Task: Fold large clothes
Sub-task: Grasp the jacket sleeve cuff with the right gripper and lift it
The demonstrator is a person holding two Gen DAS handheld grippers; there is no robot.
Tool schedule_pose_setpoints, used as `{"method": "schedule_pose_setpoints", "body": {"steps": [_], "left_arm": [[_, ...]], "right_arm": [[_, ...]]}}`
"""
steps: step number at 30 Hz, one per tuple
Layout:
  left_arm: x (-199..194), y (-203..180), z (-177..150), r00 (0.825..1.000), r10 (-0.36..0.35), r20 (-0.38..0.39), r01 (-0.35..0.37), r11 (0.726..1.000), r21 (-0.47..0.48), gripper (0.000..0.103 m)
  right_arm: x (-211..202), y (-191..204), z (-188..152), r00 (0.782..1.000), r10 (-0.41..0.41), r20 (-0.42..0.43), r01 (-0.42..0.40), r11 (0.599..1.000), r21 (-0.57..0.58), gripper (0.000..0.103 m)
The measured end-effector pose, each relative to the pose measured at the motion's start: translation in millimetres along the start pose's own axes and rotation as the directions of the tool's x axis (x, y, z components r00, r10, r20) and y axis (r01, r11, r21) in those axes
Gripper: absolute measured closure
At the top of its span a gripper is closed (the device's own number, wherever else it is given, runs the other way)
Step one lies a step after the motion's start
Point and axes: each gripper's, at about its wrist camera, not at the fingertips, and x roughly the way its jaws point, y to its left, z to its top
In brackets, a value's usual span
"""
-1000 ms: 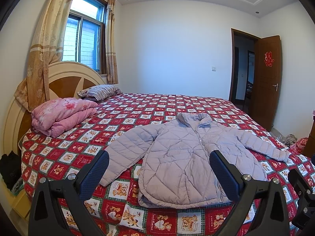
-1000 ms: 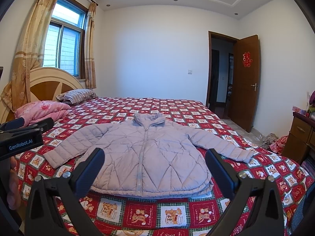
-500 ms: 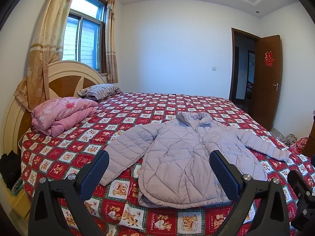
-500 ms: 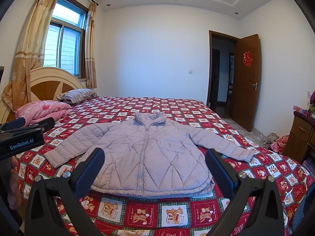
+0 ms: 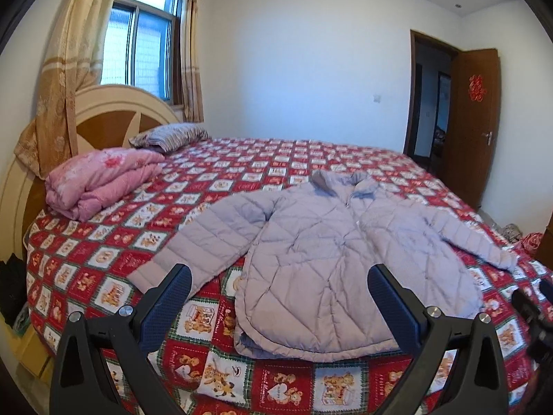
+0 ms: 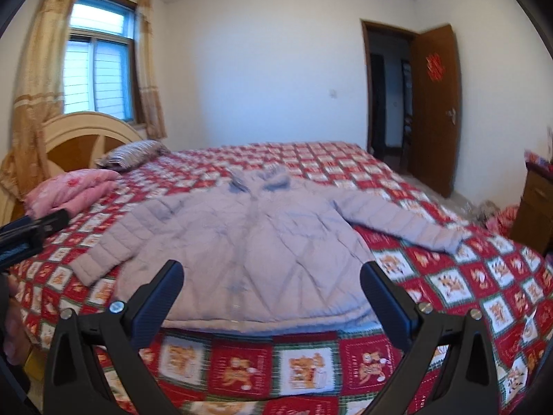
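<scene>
Your left hand-held gripper (image 5: 276, 297) and right hand-held gripper (image 6: 271, 294) are both spread, empty; the jacket (image 5: 331, 249) lies flat on the bed (image 5: 103, 242) ahead, collar away, each sleeve nearer its own side.

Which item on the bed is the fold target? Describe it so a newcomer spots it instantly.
Start at the bed with its red teddy-bear checked quilt. Near the front edge lies the pale lilac quilted jacket, spread flat, front up, sleeves out to both sides. Unlike the folded pink blanket and striped pillow by the headboard, it is unfolded and has a collar.
</scene>
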Motion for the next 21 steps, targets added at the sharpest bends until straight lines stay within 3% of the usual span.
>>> {"method": "schedule_pose_setpoints", "body": {"steps": [6,9,16,21], "left_arm": [[67.8,-6.6,-4.6,0.997,0.032,-0.071,-0.029,0.999,0.040,0.001],[103.5,-12.6,-1.8,0.994,0.054,-0.092,-0.048,0.996,0.069,0.001],[177.7,-28.0,10.2,0.988,0.099,-0.115,-0.086,0.990,0.114,0.001],[229.2,-36.5,16.1,0.976,0.151,-0.154,-0.128,0.980,0.151,0.001]], "right_arm": [[50.8,-71.5,-6.4,0.991,-0.103,-0.084,0.112,0.987,0.113,0.000],[79.1,-116.7,-5.8,0.975,-0.175,-0.139,0.196,0.967,0.159,0.000],[132.7,-227.7,5.5,0.912,-0.324,-0.253,0.384,0.890,0.244,0.005],[172.2,-294.1,12.7,0.868,-0.376,-0.323,0.471,0.830,0.298,0.011]]}}
